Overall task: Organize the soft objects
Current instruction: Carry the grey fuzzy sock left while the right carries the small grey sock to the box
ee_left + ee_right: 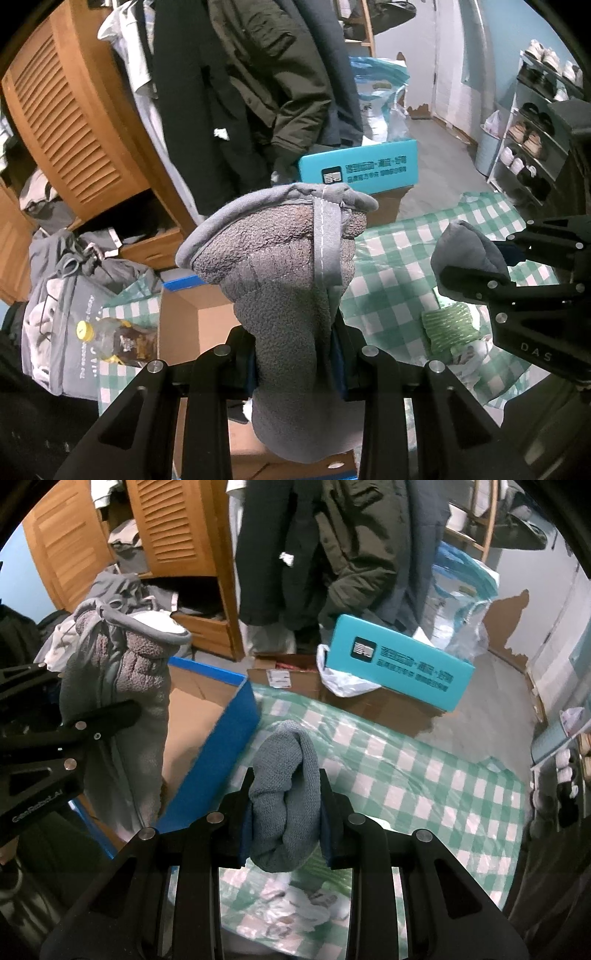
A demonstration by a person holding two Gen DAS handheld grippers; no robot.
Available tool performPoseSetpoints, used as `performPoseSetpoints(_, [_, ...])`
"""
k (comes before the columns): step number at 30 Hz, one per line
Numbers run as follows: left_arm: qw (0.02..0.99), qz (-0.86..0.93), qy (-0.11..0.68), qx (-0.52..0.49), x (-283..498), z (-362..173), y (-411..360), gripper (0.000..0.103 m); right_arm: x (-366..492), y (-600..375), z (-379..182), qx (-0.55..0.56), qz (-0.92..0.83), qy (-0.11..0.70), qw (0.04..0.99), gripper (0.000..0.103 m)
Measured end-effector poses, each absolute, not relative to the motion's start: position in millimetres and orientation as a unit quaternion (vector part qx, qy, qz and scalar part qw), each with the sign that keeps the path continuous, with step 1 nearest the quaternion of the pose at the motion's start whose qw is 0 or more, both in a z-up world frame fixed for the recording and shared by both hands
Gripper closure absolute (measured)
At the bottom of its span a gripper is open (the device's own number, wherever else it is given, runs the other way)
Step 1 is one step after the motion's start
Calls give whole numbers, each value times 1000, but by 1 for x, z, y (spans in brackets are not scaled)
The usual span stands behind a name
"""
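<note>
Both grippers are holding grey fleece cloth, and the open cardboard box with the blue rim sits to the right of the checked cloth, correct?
Not quite. In the right wrist view the cardboard box sits left of the checked cloth. The left gripper and right gripper do hold grey fleece.

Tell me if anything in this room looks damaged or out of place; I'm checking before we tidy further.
The pale wall's paint has peeled near the floor, leaving a ragged brown bare patch. A clear plastic bottle with a yellow cap lies tipped on its side on the grey printed garment.
</note>
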State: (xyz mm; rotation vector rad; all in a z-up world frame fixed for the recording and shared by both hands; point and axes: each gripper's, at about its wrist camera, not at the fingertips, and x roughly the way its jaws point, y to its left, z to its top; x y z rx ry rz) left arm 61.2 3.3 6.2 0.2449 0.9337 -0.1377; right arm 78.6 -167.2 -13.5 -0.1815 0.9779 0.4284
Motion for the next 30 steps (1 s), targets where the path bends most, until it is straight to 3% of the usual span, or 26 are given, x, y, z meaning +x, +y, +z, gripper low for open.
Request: performPoseSetpoints(30, [858, -7, 508, 75, 75, -49, 100, 71, 92, -59, -31, -117, 272, 485, 823, 76])
